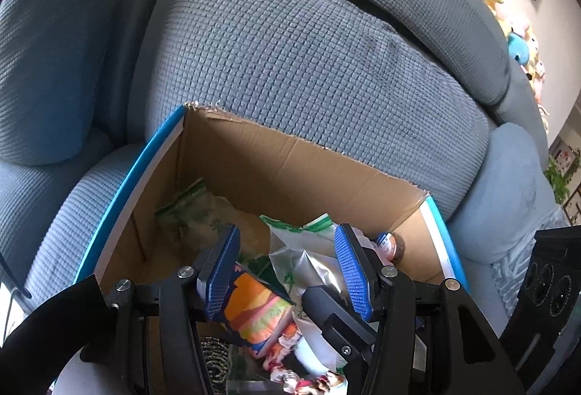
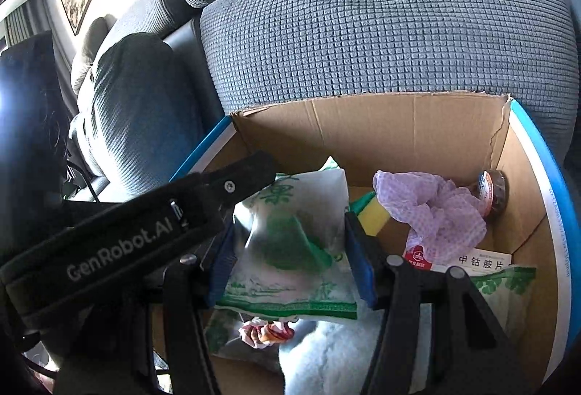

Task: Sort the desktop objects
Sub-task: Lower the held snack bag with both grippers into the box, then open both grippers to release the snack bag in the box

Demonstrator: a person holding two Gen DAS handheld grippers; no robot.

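Note:
A cardboard box (image 1: 290, 162) with blue-edged flaps stands on a grey sofa and holds mixed items. My right gripper (image 2: 290, 224) is inside it, shut on a green-and-white plastic bag (image 2: 290, 249) that spans from pad to pad. My left gripper (image 1: 287, 238) hovers over the same spot with its blue pads apart. An orange patterned packet (image 1: 254, 311) lies by its left pad, and the bag's silvery top (image 1: 308, 264) lies by its right pad; neither is pinched. One black finger (image 2: 250, 169) of the left gripper crosses the right wrist view. A right gripper finger (image 1: 334, 318) shows in the left wrist view.
In the box (image 2: 399, 126) lie a purple cloth (image 2: 435, 209), a small brown jar (image 2: 492, 191), a white medicine carton (image 2: 483, 260), a yellow-green item (image 2: 374, 213), something white and fluffy (image 2: 326, 358) and a clear green-printed bag (image 1: 189, 209). Grey cushions (image 1: 308, 49) rise behind. A black device (image 1: 544, 286) stands at the right.

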